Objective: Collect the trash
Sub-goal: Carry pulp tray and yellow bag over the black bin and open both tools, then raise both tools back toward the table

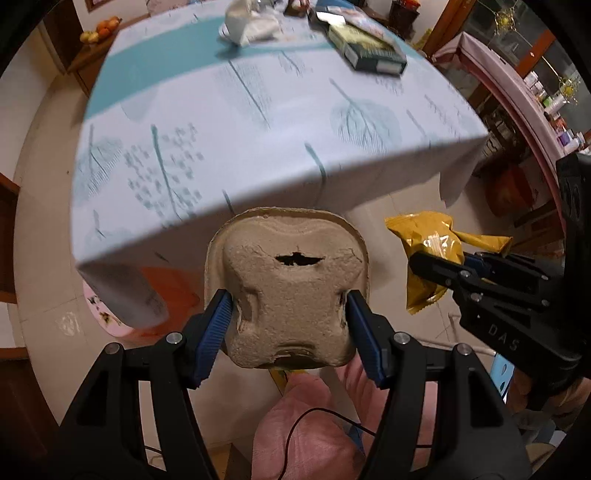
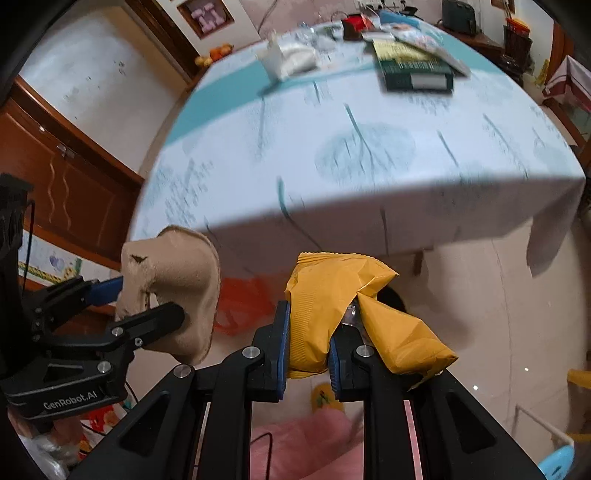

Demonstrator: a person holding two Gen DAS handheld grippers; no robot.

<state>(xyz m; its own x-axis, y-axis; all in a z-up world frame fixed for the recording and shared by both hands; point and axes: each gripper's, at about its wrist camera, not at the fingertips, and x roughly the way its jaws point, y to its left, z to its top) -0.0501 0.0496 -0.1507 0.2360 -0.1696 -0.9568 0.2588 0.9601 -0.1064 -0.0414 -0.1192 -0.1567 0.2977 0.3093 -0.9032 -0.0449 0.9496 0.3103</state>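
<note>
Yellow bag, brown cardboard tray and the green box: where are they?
yellow bag (image 2: 314, 295), right wrist view, its crinkled upper half.
brown cardboard tray (image 1: 291, 295), left wrist view, its bumpy middle.
green box (image 2: 417, 74), right wrist view, its near side.

patterned tablecloth (image 1: 280, 122), green book (image 1: 373, 51) (blurred), fruit (image 1: 99, 29)

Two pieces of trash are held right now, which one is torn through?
The brown pulp carton piece in the left gripper: a ragged hole gapes in its top. The yellow wrapper clamped in the right gripper is crumpled but shows no hole.

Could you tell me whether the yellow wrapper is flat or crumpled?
Crumpled: the yellow wrapper is folded over itself, pinched in the right gripper.
</note>
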